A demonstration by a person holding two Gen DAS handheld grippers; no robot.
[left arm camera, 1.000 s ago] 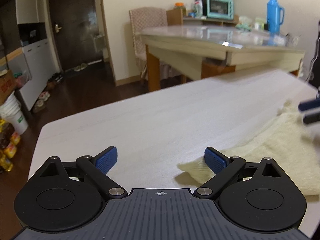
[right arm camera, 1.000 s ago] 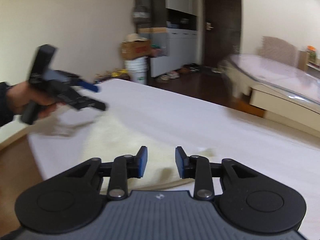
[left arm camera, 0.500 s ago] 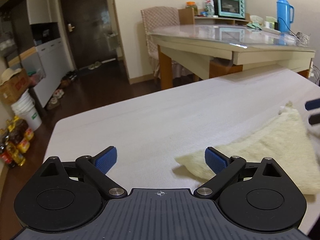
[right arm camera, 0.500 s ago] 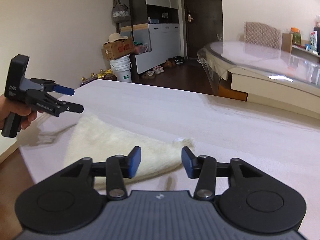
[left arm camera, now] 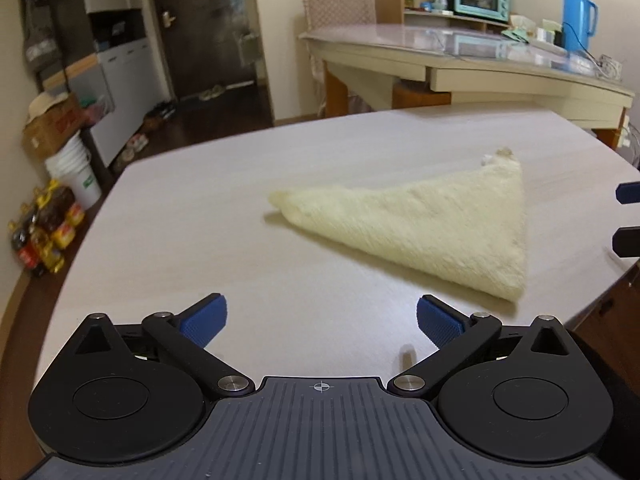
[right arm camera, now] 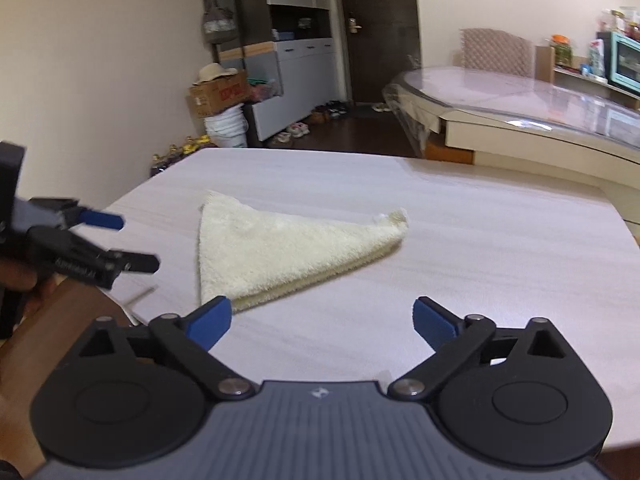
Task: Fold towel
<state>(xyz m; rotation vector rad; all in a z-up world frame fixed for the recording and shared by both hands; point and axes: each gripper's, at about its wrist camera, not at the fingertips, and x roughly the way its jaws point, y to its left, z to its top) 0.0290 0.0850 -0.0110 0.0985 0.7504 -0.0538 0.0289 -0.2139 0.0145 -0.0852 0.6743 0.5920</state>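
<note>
— While I scanned from the left, where did the left gripper (left arm camera: 322,322) stand?

— At six o'clock of its own view, over the pale table (left arm camera: 192,216), jaws opening, nothing between them.

— And the towel (left arm camera: 420,228)?

— It lay flat, folded into a triangle, toward one o'clock from that gripper and well apart from its blue pads (left arm camera: 204,318).

— The right gripper (right arm camera: 322,320)?

— I saw its jaws opening too, released, with the towel's near corner just beside the left pad.

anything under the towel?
The folded towel lies flat on the table, with only tabletop showing around it. Whatever its layers cover is hidden, though nothing bulges.
</note>
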